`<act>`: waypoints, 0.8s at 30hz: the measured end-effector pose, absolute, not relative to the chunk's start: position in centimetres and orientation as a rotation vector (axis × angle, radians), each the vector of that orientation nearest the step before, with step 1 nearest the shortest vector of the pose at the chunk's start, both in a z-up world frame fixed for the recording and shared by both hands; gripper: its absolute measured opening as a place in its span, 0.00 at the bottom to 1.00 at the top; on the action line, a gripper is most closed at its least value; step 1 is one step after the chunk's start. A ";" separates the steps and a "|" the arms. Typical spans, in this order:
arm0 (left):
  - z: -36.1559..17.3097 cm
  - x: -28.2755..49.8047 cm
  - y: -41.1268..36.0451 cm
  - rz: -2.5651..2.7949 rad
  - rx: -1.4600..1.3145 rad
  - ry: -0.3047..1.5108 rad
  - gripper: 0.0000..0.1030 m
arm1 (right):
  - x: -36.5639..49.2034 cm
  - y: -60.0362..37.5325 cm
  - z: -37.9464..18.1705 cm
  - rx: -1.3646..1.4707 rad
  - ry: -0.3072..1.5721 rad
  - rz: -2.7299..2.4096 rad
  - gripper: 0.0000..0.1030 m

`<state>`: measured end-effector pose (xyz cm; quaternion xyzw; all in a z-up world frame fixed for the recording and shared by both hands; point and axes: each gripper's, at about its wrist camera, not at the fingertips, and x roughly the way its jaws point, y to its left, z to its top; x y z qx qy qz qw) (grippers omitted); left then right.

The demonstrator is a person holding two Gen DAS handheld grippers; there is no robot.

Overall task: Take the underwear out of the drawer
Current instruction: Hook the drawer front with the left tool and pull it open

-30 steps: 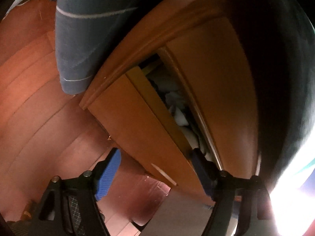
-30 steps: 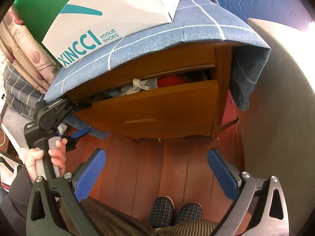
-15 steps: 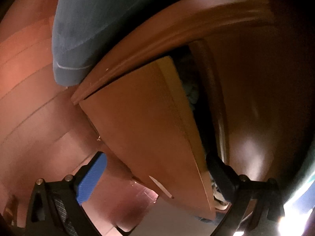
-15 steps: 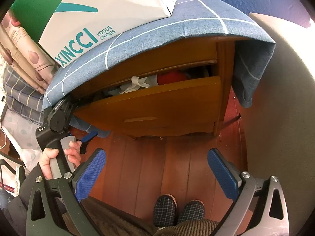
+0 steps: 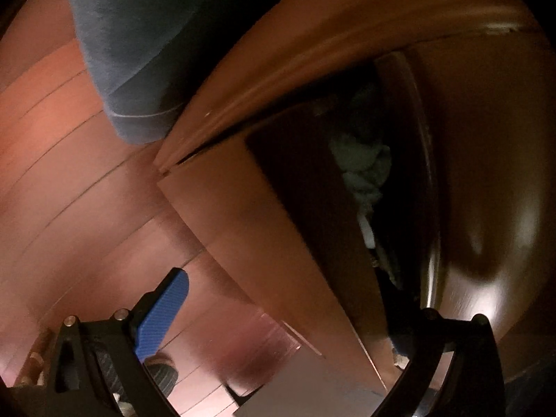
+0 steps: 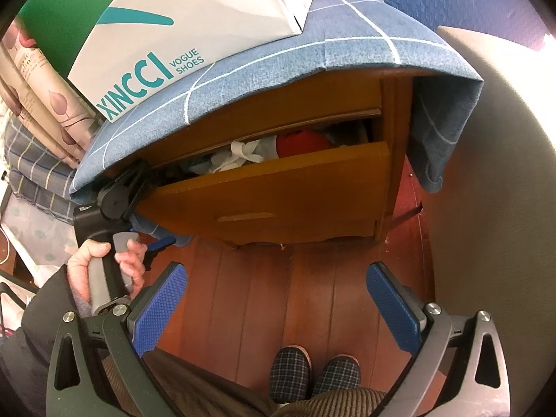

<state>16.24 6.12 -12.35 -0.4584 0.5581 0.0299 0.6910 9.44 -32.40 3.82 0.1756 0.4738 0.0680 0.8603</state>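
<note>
White shoe box, teal "XINCCI VOGUE SHOES", small print on its end seemingly unreadable

Floor: red-brown wooden planks, carrying the nightstand and the person's checked slippers at the near edge.
Nightstand: orange-brown wood; blue checked cloth on top.
On cloth: white XINCCI shoe box, far left.

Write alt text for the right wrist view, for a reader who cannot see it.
A wooden nightstand's drawer stands partly open, showing crumpled clothes, while a hand holds the left gripper at its left corner. The right gripper hangs open over the wood floor.
</note>
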 end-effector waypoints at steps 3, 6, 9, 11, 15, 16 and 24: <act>-10.6 15.9 5.7 0.079 -0.859 1.297 1.00 | 9.4 -32.4 3.9 0.366 0.989 0.140 0.99; -10.1 15.0 5.9 0.073 -0.802 1.341 1.00 | 9.3 -32.4 3.9 0.369 0.982 0.137 0.99; -10.3 13.5 6.2 0.061 -0.789 1.401 1.00 | 9.1 -32.5 4.0 0.365 0.974 0.133 0.99; -9.8 13.0 6.1 0.072 -0.725 1.414 1.00 | 9.0 -32.5 4.2 0.359 0.970 0.129 0.99; -8.9 12.6 6.2 0.088 -0.670 1.458 1.00 | 8.8 -32.7 4.4 0.348 0.967 0.115 0.99; -8.4 12.8 6.2 0.088 -0.657 1.472 1.00 | 8.8 -32.8 4.4 0.350 0.967 0.111 0.99; -5.1 13.3 6.8 0.092 -0.489 1.533 1.00 | 8.7 -33.4 4.4 0.303 1.033 0.098 0.99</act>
